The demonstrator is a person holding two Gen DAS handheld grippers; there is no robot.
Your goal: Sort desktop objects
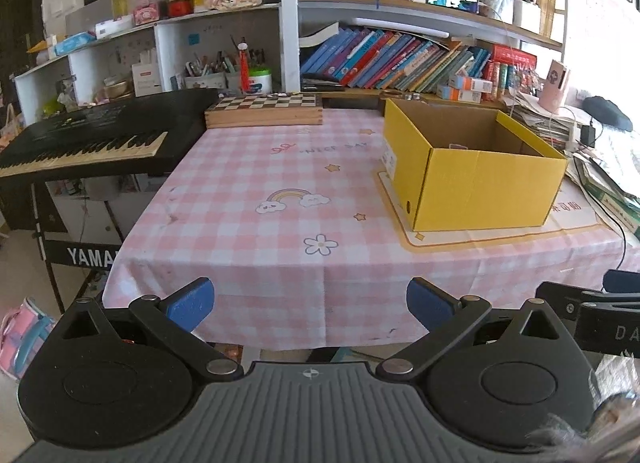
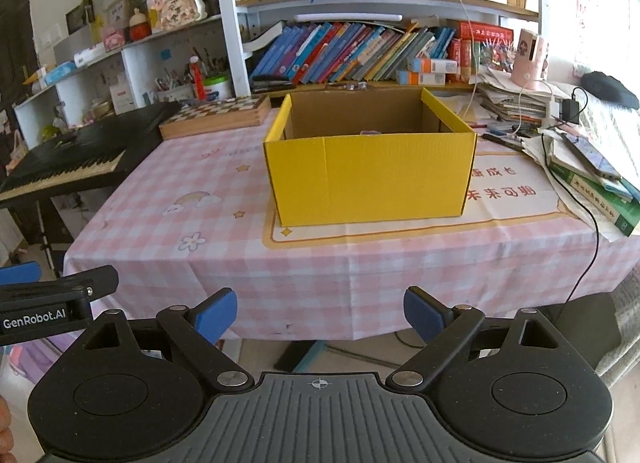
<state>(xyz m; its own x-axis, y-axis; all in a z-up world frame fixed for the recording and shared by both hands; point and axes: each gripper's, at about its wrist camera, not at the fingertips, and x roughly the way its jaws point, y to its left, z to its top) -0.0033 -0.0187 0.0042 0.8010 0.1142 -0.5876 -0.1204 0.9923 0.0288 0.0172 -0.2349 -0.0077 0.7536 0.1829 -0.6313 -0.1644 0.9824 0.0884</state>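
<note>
The yellow box (image 2: 370,167) stands open-topped on the bench (image 2: 200,263), on a printed mat, and it lies straight ahead of the right gripper (image 2: 319,315) and off to the right of the left gripper (image 1: 310,305). So the right hand is judged the nearer one for anything going into it. Its long side runs across the right wrist view, facing the jaws squarely. Both grippers hang just off the near edge of the bench, side by side. The jaws of each stand wide apart with nothing between them. Something pale shows low inside the box, too hidden to name. No loose object lies on the pink checked cloth in front of the box; the clutter of books (image 2: 592,183) and pens sits to its right.
</note>
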